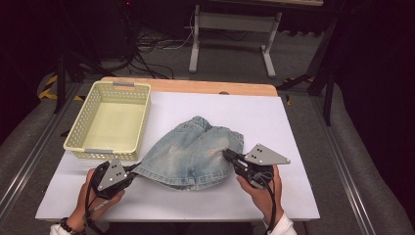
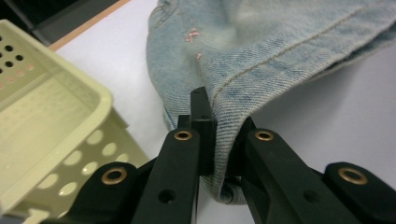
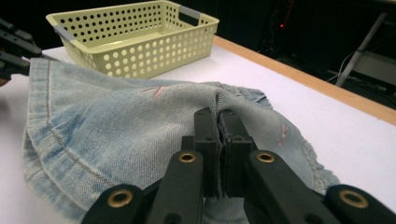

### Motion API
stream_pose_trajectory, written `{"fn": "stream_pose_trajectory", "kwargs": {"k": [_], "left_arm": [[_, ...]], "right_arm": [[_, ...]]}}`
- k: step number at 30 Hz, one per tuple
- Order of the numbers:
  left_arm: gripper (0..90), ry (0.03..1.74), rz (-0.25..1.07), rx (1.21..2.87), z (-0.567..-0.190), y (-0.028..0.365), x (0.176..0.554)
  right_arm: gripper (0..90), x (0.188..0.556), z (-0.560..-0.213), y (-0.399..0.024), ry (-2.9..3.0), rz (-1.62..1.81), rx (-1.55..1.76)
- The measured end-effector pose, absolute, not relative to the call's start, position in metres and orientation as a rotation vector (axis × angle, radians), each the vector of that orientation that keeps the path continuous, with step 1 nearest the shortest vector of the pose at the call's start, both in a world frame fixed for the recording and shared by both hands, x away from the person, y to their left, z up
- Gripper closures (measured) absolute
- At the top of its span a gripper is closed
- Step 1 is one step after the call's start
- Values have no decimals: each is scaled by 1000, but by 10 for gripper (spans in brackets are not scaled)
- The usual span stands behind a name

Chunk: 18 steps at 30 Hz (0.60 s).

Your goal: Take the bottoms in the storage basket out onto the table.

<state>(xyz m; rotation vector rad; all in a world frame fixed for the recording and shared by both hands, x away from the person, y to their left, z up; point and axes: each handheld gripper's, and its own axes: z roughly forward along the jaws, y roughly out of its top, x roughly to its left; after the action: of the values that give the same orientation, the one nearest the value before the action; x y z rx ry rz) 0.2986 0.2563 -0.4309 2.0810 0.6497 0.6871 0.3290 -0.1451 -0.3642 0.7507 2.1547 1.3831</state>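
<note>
1. While both grippers are pinching it, the table point(image 1: 293, 127), w/ its white top, is carrying everything beneath and ahead of them.
2. The denim shorts point(image 1: 193, 154) are lying between the two grippers, near edge lifting off the top, far part bunching ahead of the jaws.
3. The yellow basket point(image 1: 80, 125) is sitting just ahead of the left gripper, beside the shorts, well apart from the right one.
4. The right gripper point(image 1: 227, 154) is clamping a fold of denim, jaws pressed together on it.
5. The left gripper point(image 1: 135, 169) is gripping the hem corner, jaws squeezing the cloth betw. them.
</note>
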Motion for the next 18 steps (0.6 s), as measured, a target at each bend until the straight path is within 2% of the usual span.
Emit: {"fn": "stream_pose_trajectory", "kwargs": {"k": [2,4,10,18], "left_arm": [[864,656,698,2087,-431,259,299],[864,671,693,2080,-432,263,301],[865,710,690,2083,-435,275,303],[865,718,664,2108,-440,276,303]], "right_arm": [[871,330,-367,-144,2162,1382,748],[817,331,-369,-144,2167,1377,763],[738,340,-379,-148,2176,1325,841],[608,371,-420,-163,2188,1095,1040]]}}
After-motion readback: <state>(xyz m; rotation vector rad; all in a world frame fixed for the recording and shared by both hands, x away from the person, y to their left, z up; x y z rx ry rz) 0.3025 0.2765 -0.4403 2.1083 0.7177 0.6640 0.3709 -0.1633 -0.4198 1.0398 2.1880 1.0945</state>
